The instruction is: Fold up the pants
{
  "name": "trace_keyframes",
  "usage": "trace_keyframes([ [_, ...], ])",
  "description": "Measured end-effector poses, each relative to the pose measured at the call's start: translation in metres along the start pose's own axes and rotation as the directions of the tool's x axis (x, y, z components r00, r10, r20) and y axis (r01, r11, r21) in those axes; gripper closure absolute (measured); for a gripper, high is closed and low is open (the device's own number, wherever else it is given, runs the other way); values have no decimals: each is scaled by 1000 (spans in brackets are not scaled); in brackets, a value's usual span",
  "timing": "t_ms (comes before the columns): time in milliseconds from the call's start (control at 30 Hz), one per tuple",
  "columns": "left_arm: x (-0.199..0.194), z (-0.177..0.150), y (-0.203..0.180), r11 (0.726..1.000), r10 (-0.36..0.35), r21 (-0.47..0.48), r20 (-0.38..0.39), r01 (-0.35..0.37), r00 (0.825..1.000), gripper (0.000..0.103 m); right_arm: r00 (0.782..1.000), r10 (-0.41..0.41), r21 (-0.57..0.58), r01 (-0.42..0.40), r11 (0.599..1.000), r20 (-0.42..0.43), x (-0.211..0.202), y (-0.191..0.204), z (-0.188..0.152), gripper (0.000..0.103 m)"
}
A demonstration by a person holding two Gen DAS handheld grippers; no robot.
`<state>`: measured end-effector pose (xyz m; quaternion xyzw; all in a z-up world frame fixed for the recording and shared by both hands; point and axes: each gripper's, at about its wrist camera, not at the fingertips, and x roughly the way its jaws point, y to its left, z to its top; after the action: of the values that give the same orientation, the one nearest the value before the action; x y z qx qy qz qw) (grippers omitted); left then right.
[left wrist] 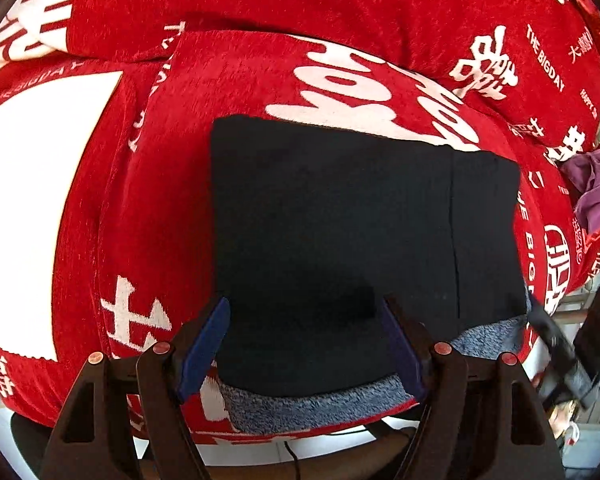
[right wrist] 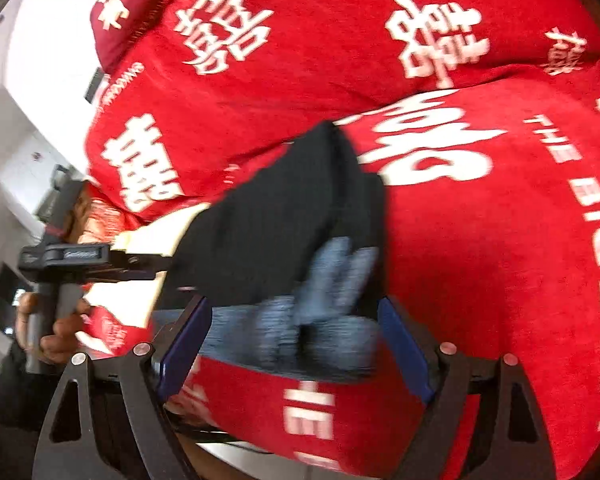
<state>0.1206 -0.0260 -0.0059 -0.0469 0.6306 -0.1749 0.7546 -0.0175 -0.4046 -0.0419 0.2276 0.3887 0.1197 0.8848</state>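
Observation:
The black pants (left wrist: 340,224) lie folded into a flat rectangle on the red printed cover, with their grey fleece lining (left wrist: 312,404) showing along the near edge. My left gripper (left wrist: 306,344) is open, its blue pads on either side of the near edge, holding nothing. In the right wrist view the pants (right wrist: 276,216) show as a dark folded stack with grey lining (right wrist: 320,312) bunched at the near end. My right gripper (right wrist: 296,344) is open around that grey end, and the view is blurred. The left gripper (right wrist: 100,260) shows at the left, hand-held.
The red cover with white characters (left wrist: 260,80) drapes over a sofa seat and back cushions. A purple cloth (left wrist: 594,188) lies at the right edge. A white patch of the cover (left wrist: 32,208) is at the left. Floor and a cable (left wrist: 292,456) show below the seat edge.

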Motion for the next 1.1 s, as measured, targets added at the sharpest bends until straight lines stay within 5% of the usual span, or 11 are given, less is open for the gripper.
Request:
trace_keyframes([
  [200, 0, 0, 11, 1000, -3, -11, 0, 3, 1000, 27, 996, -51, -82, 45, 996, -74, 52, 5, 35, 15],
  [233, -2, 1, 13, 1000, -2, -14, 0, 2, 1000, 27, 996, -46, -119, 36, 992, -79, 58, 14, 37, 25],
  [267, -5, 1, 16, 1000, 3, -22, 4, -3, 1000, 27, 994, -68, -185, 52, 981, -85, 62, 28, 37, 61],
  [300, -10, 1, 19, 1000, 1, -30, 13, 0, 1000, 27, 987, -133, -244, 108, 964, -88, 63, 41, 37, 75],
  [433, -19, 2, 16, 999, -40, -11, 48, 41, 998, 27, 989, -122, -183, 106, 977, -78, 31, 54, 38, 86],
  [600, 24, 6, 4, 1000, 12, 10, -30, -11, 999, 17, 978, -173, -55, 167, 984, -114, 46, 8, 23, 81],
  [733, 2, 4, 1, 999, -34, -10, 8, 34, 999, 17, 983, -150, 15, 152, 988, -108, 40, -2, 31, 65],
  [933, -13, 31, -32, 992, -99, 87, 78, 93, 992, 17, 969, -237, -206, 246, 947, 71, 8, 48, 64, 40],
  [967, -5, 42, -36, 988, -123, 106, 66, 115, 990, 16, 979, -190, -264, 201, 943, 67, 14, 61, 71, 25],
  [1033, 17, 61, -36, 992, -84, 98, 33, 81, 996, 17, 994, -112, -344, 111, 932, 18, 38, 75, 82, 22],
  [1100, 47, 77, -30, 994, -79, 69, -44, 81, 996, 17, 984, -170, -372, 136, 918, -60, 78, 71, 90, 22],
])
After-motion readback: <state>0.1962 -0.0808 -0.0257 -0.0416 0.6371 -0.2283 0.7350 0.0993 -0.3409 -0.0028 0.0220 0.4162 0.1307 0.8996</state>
